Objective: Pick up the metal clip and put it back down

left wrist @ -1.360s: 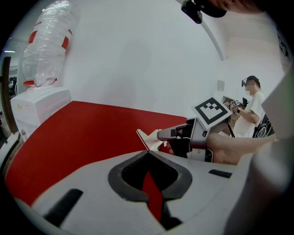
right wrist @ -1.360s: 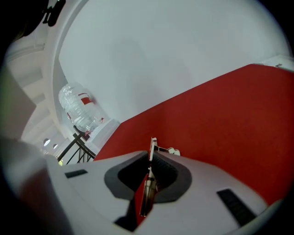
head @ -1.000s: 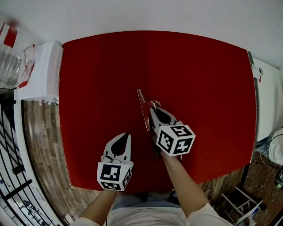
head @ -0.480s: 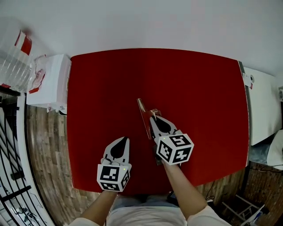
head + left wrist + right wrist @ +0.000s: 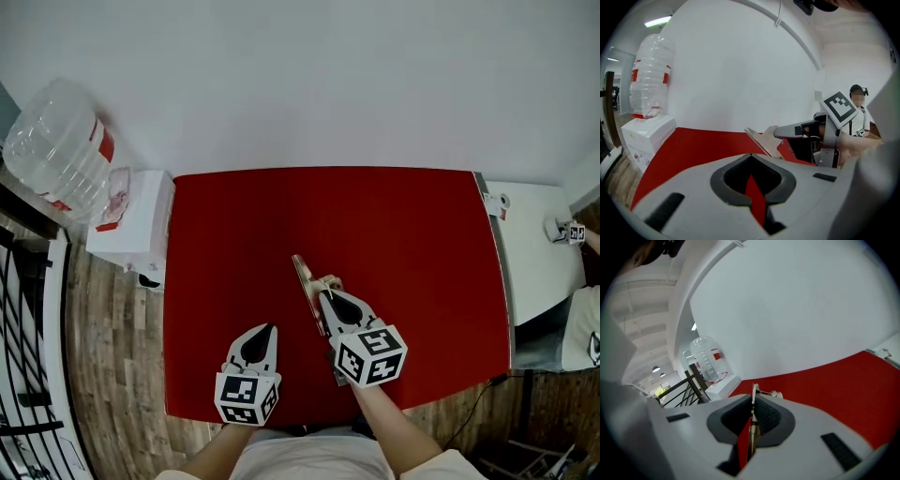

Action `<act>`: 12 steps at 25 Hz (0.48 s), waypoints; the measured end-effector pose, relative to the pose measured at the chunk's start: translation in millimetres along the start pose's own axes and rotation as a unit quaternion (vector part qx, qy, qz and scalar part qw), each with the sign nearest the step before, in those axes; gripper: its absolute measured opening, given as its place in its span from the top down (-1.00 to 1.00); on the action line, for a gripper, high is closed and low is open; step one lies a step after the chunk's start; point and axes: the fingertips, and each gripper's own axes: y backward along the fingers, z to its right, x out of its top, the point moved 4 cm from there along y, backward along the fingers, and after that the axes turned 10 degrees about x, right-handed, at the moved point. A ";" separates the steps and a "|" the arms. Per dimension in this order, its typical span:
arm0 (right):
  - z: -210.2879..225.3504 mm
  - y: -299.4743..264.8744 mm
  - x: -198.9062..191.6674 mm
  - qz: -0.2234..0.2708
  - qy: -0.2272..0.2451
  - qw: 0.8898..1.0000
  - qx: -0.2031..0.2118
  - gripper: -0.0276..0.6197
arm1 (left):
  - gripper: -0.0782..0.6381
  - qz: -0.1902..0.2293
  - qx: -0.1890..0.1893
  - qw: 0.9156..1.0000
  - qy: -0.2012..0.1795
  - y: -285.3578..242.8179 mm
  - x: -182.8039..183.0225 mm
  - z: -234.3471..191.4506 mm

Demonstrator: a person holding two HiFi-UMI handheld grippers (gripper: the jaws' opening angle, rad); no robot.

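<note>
My right gripper (image 5: 326,293) is shut on the metal clip (image 5: 307,281), a long thin shiny strip with a wire handle. It holds the clip in the air over the middle front of the red table (image 5: 234,234). In the right gripper view the clip (image 5: 754,393) stands on edge, pinched between the dark pads. My left gripper (image 5: 265,330) hovers to the left near the table's front edge, jaws together with nothing in them. The left gripper view looks over its closed tips (image 5: 751,155) at the clip (image 5: 761,140) and the right gripper (image 5: 780,133) holding it.
A white water dispenser (image 5: 131,225) with a large clear bottle (image 5: 56,145) stands left of the table. A white table (image 5: 530,253) is on the right, a black railing (image 5: 23,375) at far left. A person (image 5: 858,108) sits beyond the right gripper.
Both grippers have risen off the table, the right one carrying the clip up with it. The table now looks smaller and lower in the head view.
</note>
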 end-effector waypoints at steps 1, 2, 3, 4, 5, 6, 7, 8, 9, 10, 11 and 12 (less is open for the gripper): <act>-5.4 8.8 3.4 0.002 0.007 1.000 0.002 0.85 | 0.76 0.003 0.001 1.000 -0.002 5.9 2.8 4.0; -11.3 18.3 5.7 0.002 0.015 1.000 0.004 0.85 | 0.76 0.006 0.002 1.000 -0.004 12.5 5.6 8.2; -17.1 27.9 7.3 0.000 0.022 1.000 0.005 0.85 | 0.76 0.007 0.004 1.000 -0.006 19.1 8.6 12.1; -22.8 36.9 8.4 -0.001 0.029 1.000 0.005 0.85 | 0.76 0.009 0.006 1.000 -0.010 25.2 12.1 15.4; -28.4 45.2 9.0 -0.002 0.035 0.999 0.005 0.85 | 0.76 0.012 0.008 1.000 -0.013 31.0 15.9 18.0; -33.8 53.2 8.7 -0.003 0.038 0.999 0.005 0.85 | 0.76 0.016 0.009 1.000 -0.015 37.2 19.6 20.2; -39.1 60.8 7.8 -0.001 0.040 0.999 0.005 0.85 | 0.76 0.021 0.010 1.000 -0.015 43.7 22.9 22.1; -43.6 67.8 6.9 0.001 0.040 0.999 0.006 0.85 | 0.76 0.026 0.011 0.999 -0.015 50.1 25.9 23.5; -47.4 74.1 6.1 0.005 0.039 0.999 0.005 0.85 | 0.76 0.031 0.013 0.999 -0.015 55.9 28.5 24.8; -50.3 79.8 5.5 0.009 0.038 0.999 0.005 0.85 | 0.76 0.036 0.014 0.999 -0.014 60.9 30.6 26.0; -52.4 84.8 5.2 0.012 0.038 0.999 0.003 0.85 | 0.76 0.039 0.015 0.999 -0.013 64.9 32.0 27.2; -54.0 89.2 5.2 0.015 0.039 0.999 0.002 0.85 | 0.76 0.043 0.017 0.999 -0.012 67.8 33.1 28.2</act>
